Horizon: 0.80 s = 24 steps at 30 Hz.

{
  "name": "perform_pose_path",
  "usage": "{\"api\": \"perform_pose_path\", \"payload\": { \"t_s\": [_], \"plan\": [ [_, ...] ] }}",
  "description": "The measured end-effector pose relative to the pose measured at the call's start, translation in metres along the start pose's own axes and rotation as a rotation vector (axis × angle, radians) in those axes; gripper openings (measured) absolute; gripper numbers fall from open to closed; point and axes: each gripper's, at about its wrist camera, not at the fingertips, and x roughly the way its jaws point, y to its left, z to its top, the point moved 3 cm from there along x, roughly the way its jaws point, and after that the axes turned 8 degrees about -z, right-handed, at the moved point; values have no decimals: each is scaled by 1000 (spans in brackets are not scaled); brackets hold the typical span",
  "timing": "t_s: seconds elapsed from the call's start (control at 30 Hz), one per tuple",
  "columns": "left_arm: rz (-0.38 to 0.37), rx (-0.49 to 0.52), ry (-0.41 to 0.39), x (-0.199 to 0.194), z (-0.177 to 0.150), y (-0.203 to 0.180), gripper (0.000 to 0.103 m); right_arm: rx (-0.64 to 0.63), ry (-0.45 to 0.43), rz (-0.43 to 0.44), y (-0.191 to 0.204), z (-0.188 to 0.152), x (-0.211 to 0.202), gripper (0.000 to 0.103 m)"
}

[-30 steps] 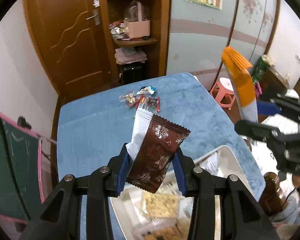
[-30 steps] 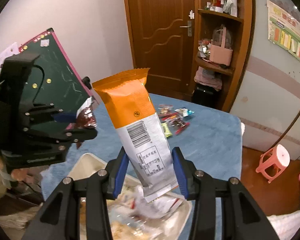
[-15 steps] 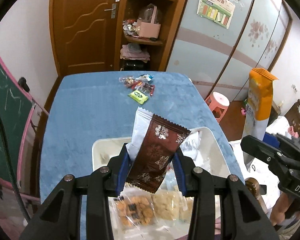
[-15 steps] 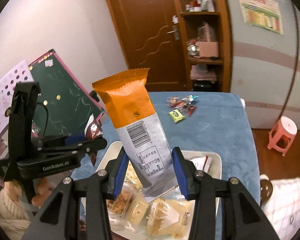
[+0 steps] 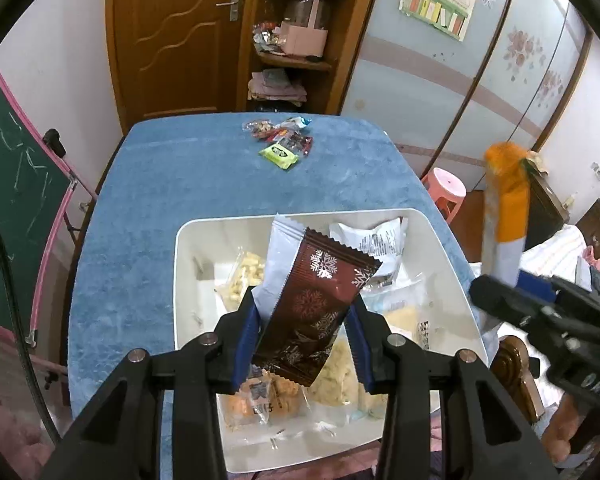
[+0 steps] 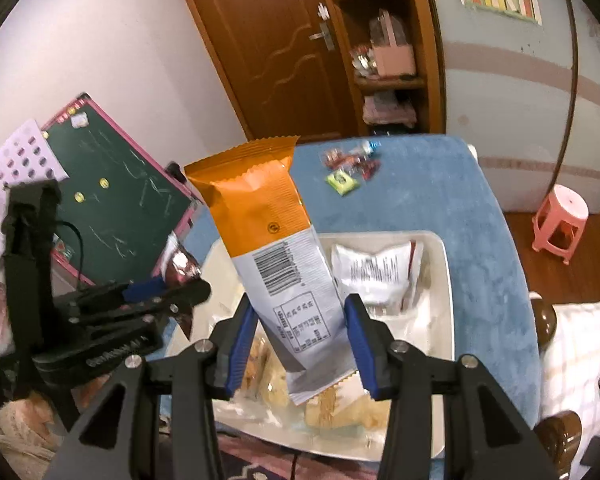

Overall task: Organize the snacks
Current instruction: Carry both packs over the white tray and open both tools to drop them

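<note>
You've brought both grippers over the tray (image 5: 188, 240): left gripper (image 5: 304, 344) clamps the brown packet (image 5: 316, 312), right gripper (image 6: 300, 340) clamps the orange packet (image 6: 268, 240); release next.

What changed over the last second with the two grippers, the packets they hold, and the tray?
Both grippers swung in over the white tray and dipped toward it; it now sits fully beneath them. The left gripper still holds the brown packet, the right gripper the orange packet. Nothing was released. The loose snacks on the blue table stayed put.
</note>
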Motion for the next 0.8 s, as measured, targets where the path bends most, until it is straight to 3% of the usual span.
{"api": "perform_pose_path", "payload": {
  "t_s": [0.37, 0.4, 0.47, 0.5, 0.53, 0.8],
  "plan": [
    [47, -23, 12, 7, -1, 5, 48, -16, 41, -84, 1, -8, 12, 47],
    [49, -29, 13, 7, -1, 6, 53, -19, 40, -87, 2, -8, 13, 47],
    [54, -41, 8, 6, -1, 9, 73, -27, 38, -105, 4, -7, 14, 49],
    [58, -47, 3, 5, -2, 10, 88, -28, 37, -114, 4, -7, 14, 51],
    [59, -52, -8, 3, -2, 11, 94, -30, 34, -124, 4, -7, 14, 53],
    [62, -42, -6, 6, -2, 8, 94, -49, 31, -117, 10, -9, 15, 53]
  ]
}}
